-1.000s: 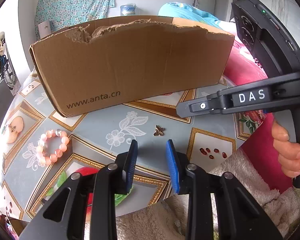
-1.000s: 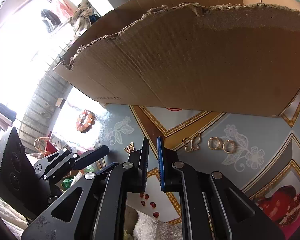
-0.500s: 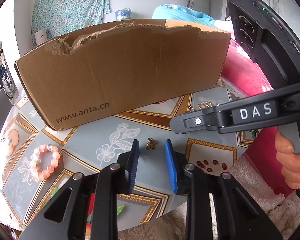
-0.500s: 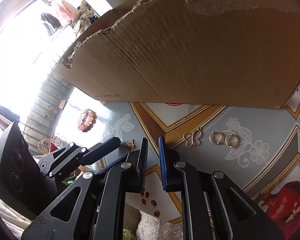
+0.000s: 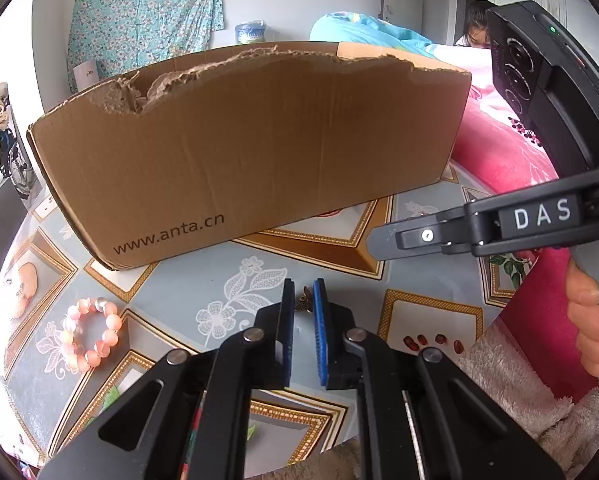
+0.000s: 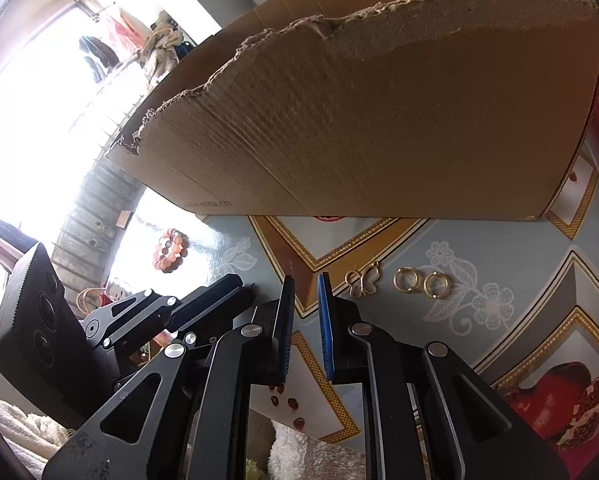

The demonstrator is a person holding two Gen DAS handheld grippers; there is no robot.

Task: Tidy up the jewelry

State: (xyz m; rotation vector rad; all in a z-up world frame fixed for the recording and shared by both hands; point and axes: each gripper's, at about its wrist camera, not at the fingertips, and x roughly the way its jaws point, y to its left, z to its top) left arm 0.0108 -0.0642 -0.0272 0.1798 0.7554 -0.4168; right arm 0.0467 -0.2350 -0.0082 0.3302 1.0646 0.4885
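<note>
Left wrist view: left gripper (image 5: pixel 303 290) low over the patterned counter (image 5: pixel 187 292), jaws closing, a small bronze butterfly charm (image 5: pixel 304 300) between the blue pads; cannot tell whether the pads press it yet. Pink bead bracelet (image 5: pixel 88 333) lies well to the left on the counter. Torn cardboard box (image 5: pixel 251 152) stands behind, printed "www.anta.cn". Right gripper (image 5: pixel 379 240) reaches in from the right, a hand (image 5: pixel 593 320) on its handle.

Right wrist view: right gripper (image 6: pixel 304 280) jaws nearly together with a narrow gap, nothing between them, tips above the counter. Just right of the tips lies a gold butterfly-shaped piece (image 6: pixel 362 283); beside it two gold rings (image 6: pixel 421 282), side by side, near each other. Bracelet far left by the box; left gripper at lower left.
</note>
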